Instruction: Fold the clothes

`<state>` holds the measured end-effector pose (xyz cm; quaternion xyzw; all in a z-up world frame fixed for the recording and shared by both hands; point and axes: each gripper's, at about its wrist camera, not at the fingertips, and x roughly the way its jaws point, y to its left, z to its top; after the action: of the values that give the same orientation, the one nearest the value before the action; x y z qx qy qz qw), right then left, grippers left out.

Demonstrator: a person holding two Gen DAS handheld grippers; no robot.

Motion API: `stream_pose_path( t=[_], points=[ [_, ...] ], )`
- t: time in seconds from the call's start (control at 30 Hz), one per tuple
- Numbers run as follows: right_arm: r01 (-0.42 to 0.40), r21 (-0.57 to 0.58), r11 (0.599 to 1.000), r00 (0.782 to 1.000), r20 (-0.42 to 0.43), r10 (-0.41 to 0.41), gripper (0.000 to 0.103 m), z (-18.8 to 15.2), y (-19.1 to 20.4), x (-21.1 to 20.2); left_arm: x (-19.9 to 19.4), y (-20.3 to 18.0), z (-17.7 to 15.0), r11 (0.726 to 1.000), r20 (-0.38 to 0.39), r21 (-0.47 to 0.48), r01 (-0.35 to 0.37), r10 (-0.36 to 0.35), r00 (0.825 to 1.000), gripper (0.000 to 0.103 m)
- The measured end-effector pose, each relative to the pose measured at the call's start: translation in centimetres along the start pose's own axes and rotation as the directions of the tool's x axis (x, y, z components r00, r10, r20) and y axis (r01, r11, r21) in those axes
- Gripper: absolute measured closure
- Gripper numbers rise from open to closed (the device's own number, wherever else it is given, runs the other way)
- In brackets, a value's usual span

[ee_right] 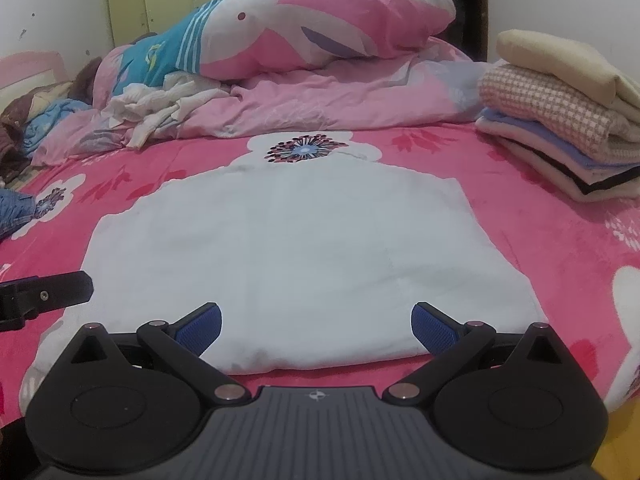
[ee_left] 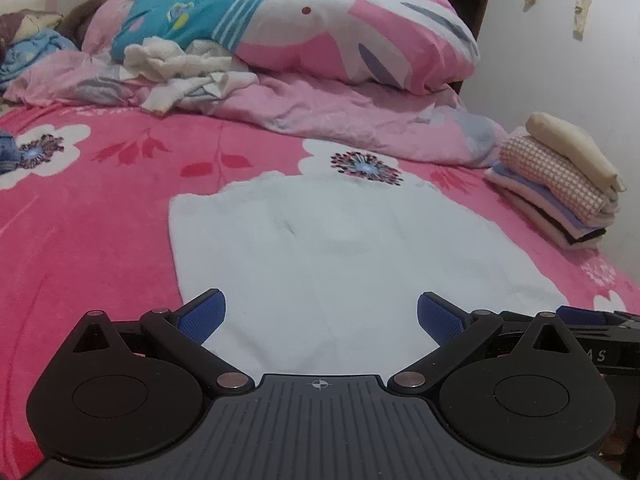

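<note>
Facing the white garment spread flat on the pink bedspread, we hold the left gripper and right gripper wide open and empty at its near edge, likely ready to pinch that hem and fold it away.

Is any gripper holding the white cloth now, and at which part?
Nothing is held. The left gripper and right gripper are both open at the near edge of the white cloth.

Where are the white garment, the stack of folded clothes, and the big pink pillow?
white garment (ee_right: 288, 248), right wrist view, its flat middle
stack of folded clothes (ee_left: 560, 184), left wrist view, checked layer
pink pillow (ee_left: 340, 40), left wrist view, its front face
</note>
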<state>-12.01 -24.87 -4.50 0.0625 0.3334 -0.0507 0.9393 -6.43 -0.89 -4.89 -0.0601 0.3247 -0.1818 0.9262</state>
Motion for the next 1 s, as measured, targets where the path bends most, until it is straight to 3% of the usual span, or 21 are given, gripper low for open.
stream_pose_path(
  t=[0.27, 0.47, 1.0],
  points=[
    [-0.002, -0.038, 0.999, 1.0, 0.017, 0.003, 0.0, -0.1, 0.3, -0.1, 1.2, 1.1, 0.4, 0.998, -0.031, -0.054, -0.009, 0.008, 1.0, 0.0],
    [-0.001, -0.061, 0.998, 1.0, 0.023, 0.003, 0.0, -0.2, 0.6, 0.1, 2.6, 2.4, 0.5, 0.987, -0.07, -0.157, 0.033, -0.045, 0.997, 0.0],
    [-0.028, -0.099, 0.995, 0.998, 0.048, 0.033, 0.0, -0.1, 0.9, 1.0, 4.6, 2.5, 0.0, 0.989, -0.16, -0.145, -0.036, 0.012, 0.987, 0.0]
  ],
)
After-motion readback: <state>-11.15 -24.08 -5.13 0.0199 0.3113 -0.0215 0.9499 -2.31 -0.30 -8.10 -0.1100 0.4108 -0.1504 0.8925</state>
